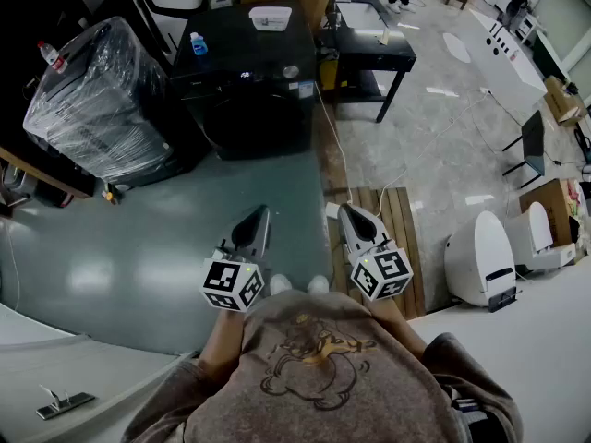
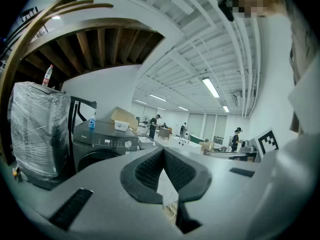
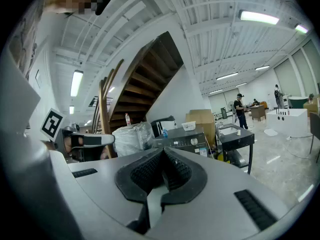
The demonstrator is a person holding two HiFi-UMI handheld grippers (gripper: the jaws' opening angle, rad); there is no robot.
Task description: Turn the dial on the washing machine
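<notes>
Head view, looking down, caught the left gripper (image 1: 261, 213) and right gripper (image 1: 348, 210) side by side, well short of the dark washing machine (image 1: 249, 81) across the green floor (image 1: 138, 257). Gripper views alone showed each pair of jaws pressed together, empty, and the machine's dial (image 3: 194, 141) face-on, untouched.

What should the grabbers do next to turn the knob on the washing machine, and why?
Probably step forward toward the washing machine first. The left gripper and the right gripper are both shut and empty, held near the body, far short of the machine. The dial on its control panel looks well out of reach, so opening the jaws can likely wait until it is close.
</notes>
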